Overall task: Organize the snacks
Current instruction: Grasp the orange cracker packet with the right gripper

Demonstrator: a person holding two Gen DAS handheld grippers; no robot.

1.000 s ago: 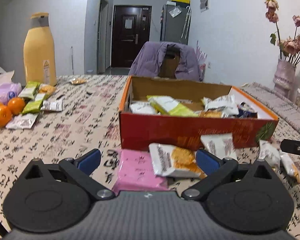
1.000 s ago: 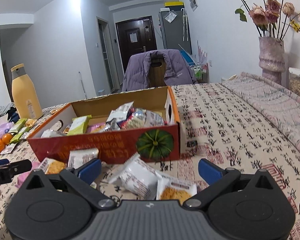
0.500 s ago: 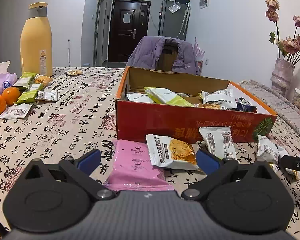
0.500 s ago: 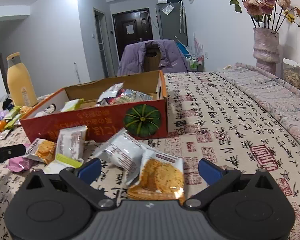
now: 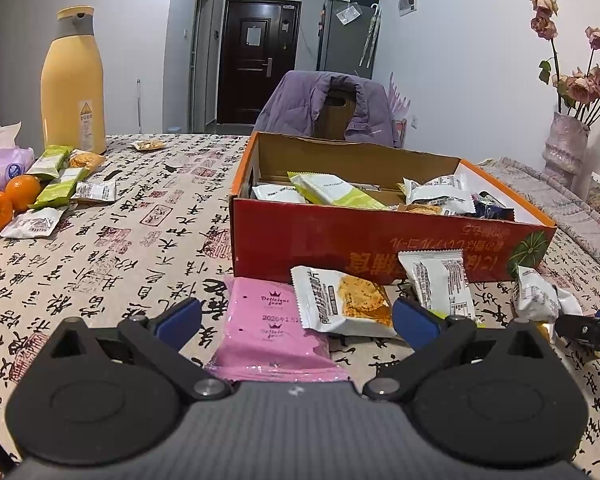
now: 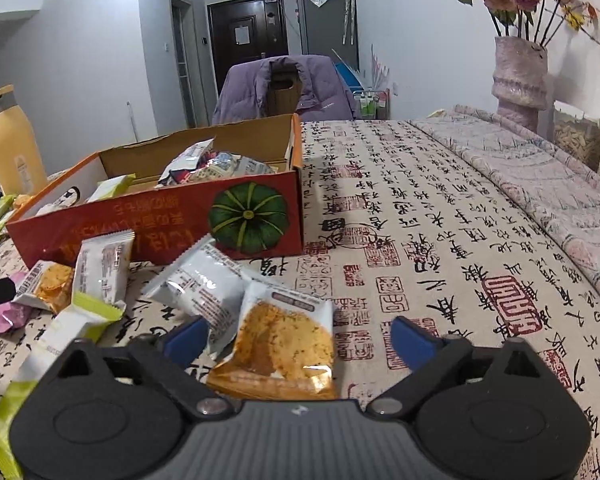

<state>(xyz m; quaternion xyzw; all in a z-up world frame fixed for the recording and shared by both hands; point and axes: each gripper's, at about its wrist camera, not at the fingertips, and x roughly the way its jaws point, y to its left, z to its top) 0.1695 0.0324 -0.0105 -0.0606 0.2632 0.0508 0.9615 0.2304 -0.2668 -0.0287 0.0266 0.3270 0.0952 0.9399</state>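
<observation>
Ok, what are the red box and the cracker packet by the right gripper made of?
Red box: looks like cardboard, printed glossy outside, plain brown inside walls. Cracker packet: seemingly thin plastic film, shiny, with a crimped, crinkled bottom edge catching light.
</observation>
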